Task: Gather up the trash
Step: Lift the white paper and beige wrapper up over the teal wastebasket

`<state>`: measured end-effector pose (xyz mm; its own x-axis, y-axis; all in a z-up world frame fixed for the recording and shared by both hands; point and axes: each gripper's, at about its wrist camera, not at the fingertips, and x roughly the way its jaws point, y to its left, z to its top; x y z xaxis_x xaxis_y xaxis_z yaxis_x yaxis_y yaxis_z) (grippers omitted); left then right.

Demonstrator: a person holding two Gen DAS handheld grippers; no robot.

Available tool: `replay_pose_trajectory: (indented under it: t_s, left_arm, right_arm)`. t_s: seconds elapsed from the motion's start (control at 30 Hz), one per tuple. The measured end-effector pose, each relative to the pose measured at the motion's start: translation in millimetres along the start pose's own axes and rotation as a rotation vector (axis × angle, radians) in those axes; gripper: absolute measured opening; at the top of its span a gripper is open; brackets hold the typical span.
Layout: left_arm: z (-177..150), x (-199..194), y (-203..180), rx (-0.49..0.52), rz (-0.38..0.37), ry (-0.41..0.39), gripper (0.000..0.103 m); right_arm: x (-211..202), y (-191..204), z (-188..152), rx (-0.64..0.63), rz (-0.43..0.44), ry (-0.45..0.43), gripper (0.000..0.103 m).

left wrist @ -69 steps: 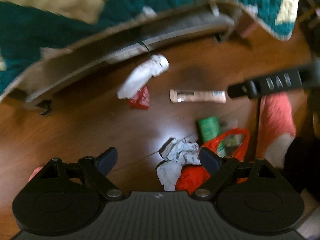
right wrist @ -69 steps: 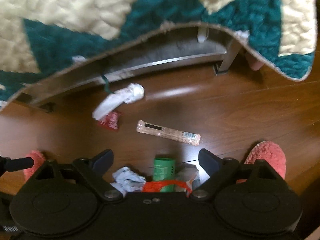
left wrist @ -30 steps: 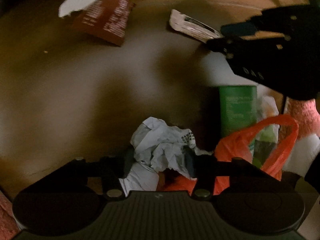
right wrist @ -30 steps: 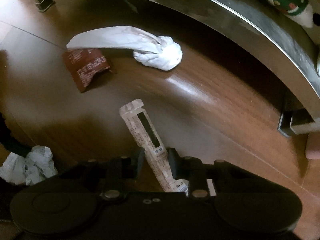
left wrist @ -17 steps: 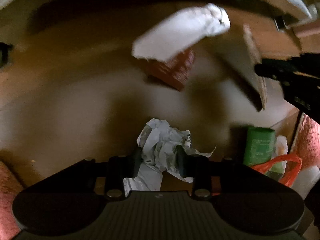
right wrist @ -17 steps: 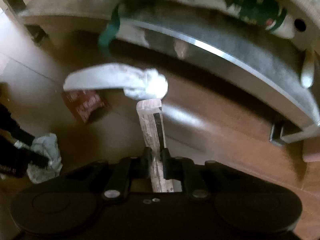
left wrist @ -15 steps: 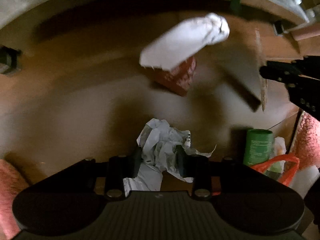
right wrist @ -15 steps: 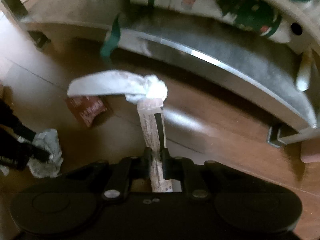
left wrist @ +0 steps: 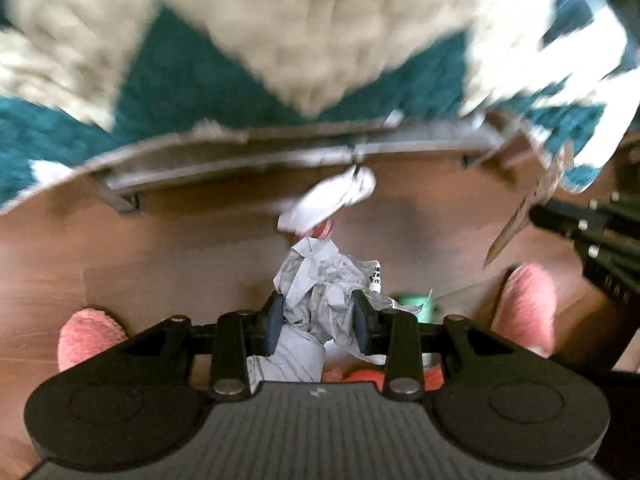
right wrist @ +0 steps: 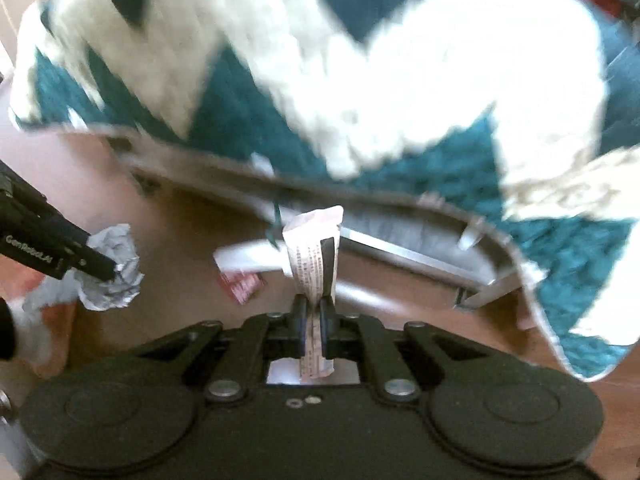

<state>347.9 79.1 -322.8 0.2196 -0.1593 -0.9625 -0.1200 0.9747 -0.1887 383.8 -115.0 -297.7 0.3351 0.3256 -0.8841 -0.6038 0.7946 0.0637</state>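
Wood floor [left wrist: 160, 248], two slippers [left wrist: 86, 336] (pink), one wrapper [right wrist: 314, 258]

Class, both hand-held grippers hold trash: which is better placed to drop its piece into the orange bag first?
Probably left: the orange bag shows just beneath the left hand-held gripper holding crumpled paper.

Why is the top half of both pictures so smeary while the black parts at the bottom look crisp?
Left wrist view: the teal-and-cream fluffy blanket and white knotted bag are motion-smeared; the left gripper, fixed to the camera, and its crumpled grey-white paper stay sharp. Right wrist view: the same blanket is smeared and overexposed; the right gripper and its long printed wrapper stay crisp.
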Motion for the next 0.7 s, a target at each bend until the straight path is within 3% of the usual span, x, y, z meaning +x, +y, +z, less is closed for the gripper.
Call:
replay_pose_trajectory:
  t_s: [0.3,0.37,0.7]
  left_arm:
    - [-7,-159,-16,-0.077,-0.047,-0.264,0.034]
    - [-5,-192,-21,-0.078,-0.053,-0.326,0.034]
    - [19,-354,-46,-0.036,-0.042,-0.63,0.034]
  right_arm:
    - [-156,26,7,0.073,-0.005,-0.289,0.005]
    - [-207,34,17,0.06,0.01,-0.364,0.005]
    - [-309,54,72,-0.004,0.032,-0.555,0.005]
